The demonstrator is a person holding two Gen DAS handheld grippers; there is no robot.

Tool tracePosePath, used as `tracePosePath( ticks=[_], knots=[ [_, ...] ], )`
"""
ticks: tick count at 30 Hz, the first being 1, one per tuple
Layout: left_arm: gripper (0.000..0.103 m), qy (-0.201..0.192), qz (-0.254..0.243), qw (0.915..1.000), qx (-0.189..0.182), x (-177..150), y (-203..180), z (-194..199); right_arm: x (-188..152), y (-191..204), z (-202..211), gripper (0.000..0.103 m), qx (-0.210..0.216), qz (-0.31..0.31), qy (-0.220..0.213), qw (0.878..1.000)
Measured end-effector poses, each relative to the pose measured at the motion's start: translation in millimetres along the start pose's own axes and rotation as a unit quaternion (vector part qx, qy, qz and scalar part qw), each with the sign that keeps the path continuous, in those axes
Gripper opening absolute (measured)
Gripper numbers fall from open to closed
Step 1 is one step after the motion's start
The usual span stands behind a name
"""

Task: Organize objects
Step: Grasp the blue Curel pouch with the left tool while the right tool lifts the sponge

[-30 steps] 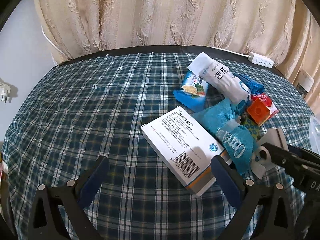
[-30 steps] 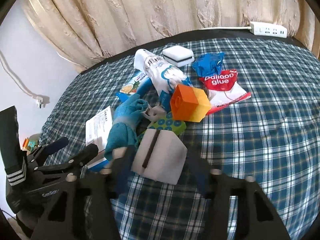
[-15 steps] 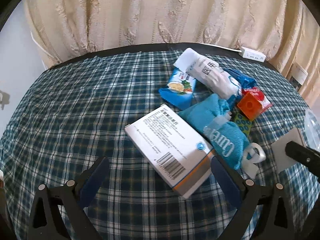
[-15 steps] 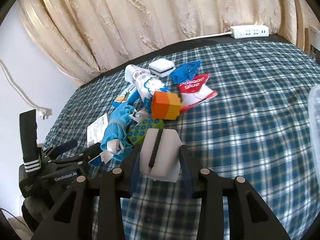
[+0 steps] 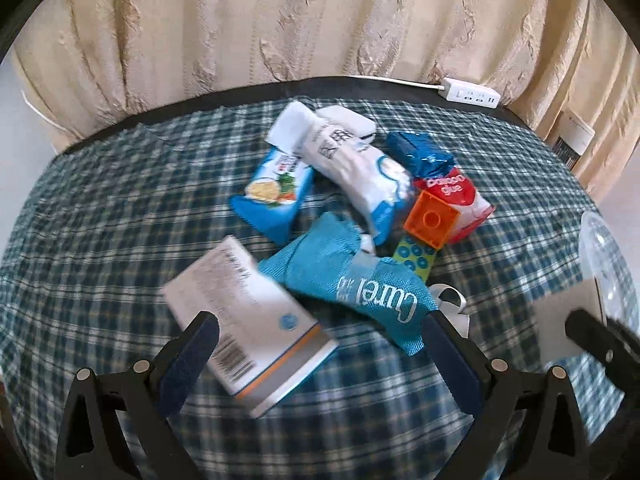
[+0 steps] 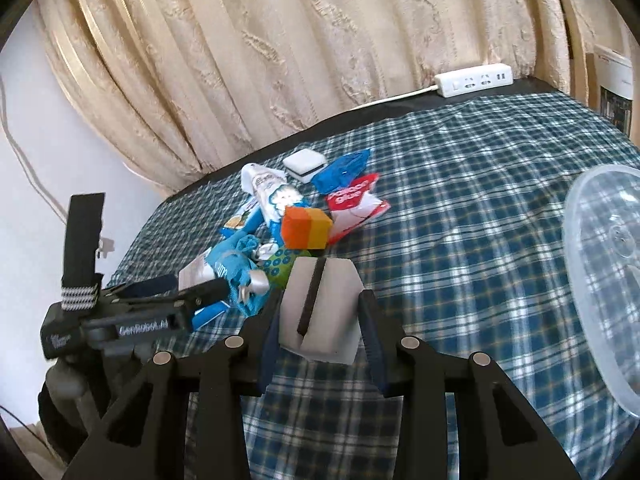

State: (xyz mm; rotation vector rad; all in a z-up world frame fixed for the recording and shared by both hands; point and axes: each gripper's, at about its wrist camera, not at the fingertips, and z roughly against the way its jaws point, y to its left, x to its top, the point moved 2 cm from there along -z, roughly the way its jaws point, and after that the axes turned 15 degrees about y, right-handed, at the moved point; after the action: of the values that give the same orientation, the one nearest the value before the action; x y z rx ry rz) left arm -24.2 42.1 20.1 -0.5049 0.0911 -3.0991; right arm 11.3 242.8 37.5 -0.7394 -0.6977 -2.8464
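The objects lie in a loose heap on the plaid cloth, toward its far middle. Your right gripper has its 2 pads pressed on a white block with a dark slot, held above the cloth; a clear plastic tub stands off to its right. Your left gripper stands wide, nothing clamped, with the white medicine box lying between its fingers and the near corner of a teal Curel pouch just beside the right finger. You cannot tell whether the pads touch the box.

Behind the pouch sit an orange cube on a green dotted card, a red and white glue packet, a crumpled blue wrapper, a long white pack and a blue snack bag. A small white and black box rests at the heap's far end. A white power strip lies on the dark table edge by the curtain.
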Motion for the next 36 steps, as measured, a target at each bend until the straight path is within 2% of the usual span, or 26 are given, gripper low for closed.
tracePosePath(
  ticks=[5, 13, 14, 15, 17, 20, 28, 36],
  knots=[
    [0.103, 0.024, 0.011, 0.9993, -0.028, 13, -12, -10, -6, -16, 12, 0.038, 0.002, -0.007, -0.014, 1.000],
    [0.103, 0.037, 0.023, 0.9983, -0.038, 27, -31, -21, -9, -36, 25, 0.039, 0.007, -0.013, -0.029, 0.999],
    [0.099, 0.036, 0.031, 0.9983, -0.033, 28, -31, -24, -9, -38, 26, 0.039, 0.007, -0.015, -0.029, 0.999],
    [0.085, 0.035, 0.038, 0.9983, -0.027, 30, -30, -26, -11, -41, 28, 0.039, 0.005, -0.016, -0.030, 0.999],
    [0.069, 0.046, 0.047, 0.9976, -0.020, 31, -27, -32, -13, -46, 31, 0.039, 0.002, -0.018, -0.033, 0.999],
    [0.063, 0.043, 0.054, 0.9972, -0.029, 30, -24, -30, -15, -53, 35, 0.039, 0.001, -0.022, -0.038, 0.999],
    [0.060, 0.040, 0.058, 0.9972, -0.026, 21, -25, -24, -15, -65, 39, 0.039, 0.003, -0.035, -0.047, 0.998],
    [0.059, 0.012, 0.034, 0.9990, -0.027, 13, -38, -1, -15, -76, 56, 0.039, -0.011, -0.046, -0.067, 0.997]
  ],
)
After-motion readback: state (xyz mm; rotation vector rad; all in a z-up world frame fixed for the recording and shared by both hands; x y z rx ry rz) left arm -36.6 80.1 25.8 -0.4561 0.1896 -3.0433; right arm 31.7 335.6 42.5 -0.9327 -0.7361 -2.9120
